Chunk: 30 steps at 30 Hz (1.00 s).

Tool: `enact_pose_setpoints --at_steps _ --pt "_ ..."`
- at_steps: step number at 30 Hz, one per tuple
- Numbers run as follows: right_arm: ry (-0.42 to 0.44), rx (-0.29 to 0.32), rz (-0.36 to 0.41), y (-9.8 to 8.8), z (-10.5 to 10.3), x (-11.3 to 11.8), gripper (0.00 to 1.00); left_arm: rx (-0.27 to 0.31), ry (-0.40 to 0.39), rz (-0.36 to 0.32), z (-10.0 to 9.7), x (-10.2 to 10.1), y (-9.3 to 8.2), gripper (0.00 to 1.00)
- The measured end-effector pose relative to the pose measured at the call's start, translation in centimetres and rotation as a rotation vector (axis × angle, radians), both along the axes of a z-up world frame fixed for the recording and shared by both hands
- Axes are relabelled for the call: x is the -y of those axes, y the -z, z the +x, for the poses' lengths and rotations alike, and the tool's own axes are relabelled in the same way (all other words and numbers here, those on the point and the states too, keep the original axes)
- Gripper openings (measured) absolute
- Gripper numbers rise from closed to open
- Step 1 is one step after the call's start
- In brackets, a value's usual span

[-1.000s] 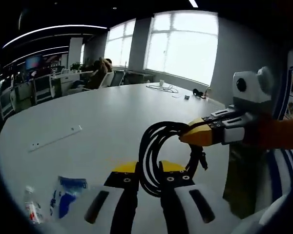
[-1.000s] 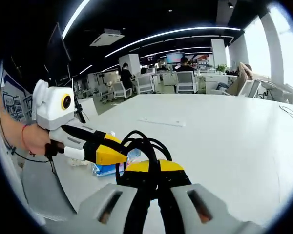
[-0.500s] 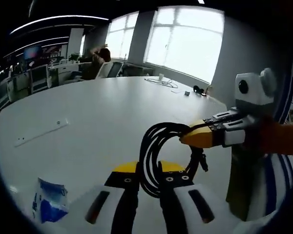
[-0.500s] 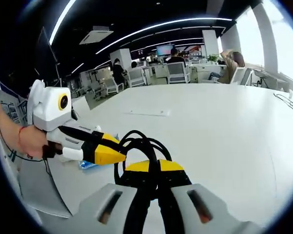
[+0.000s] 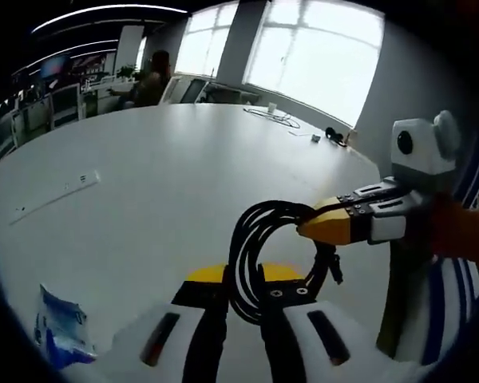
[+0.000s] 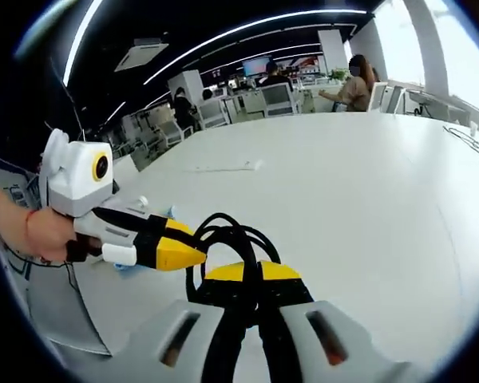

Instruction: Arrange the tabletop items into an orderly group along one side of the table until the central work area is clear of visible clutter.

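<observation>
Beyond the far edge of the white table (image 6: 367, 183) stand office chairs (image 6: 278, 99) and desks, a seated person (image 6: 354, 84) just past its far right corner, bright windows (image 5: 319, 56) behind its other side.

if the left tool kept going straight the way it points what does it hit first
Beyond the black cable coil it grips, the way looks free: bare white table ahead. Depth is unclear; the right tool sits off to the side.

A long white strip (image 5: 52, 194), a blue-and-white packet (image 5: 57, 331) at the near edge, and cables with small items (image 5: 291, 121) at the far end are carried by the white tabletop (image 5: 184, 175).
</observation>
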State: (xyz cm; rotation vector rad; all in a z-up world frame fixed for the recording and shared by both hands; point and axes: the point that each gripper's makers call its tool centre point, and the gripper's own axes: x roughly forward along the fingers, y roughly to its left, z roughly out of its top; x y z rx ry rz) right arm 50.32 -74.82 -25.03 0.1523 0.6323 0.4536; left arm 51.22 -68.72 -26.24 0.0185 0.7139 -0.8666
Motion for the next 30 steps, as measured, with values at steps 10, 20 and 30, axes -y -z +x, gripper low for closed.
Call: enact_pose_setpoints --at_steps 10,20,30 --pt "0.008 -0.057 0.015 2.3 0.9 0.5 0.01 -0.059 -0.011 0.035 1.0 0.6 2.3 0.11" --pt "0.016 -0.101 0.029 3.9 1.4 0.8 0.01 -0.101 -0.013 0.061 1.6 1.0 3.9 0.1" --pt "0.028 -0.123 0.033 5.4 1.6 1.1 0.01 -0.133 -0.016 0.07 1.8 1.2 5.3 0.1"
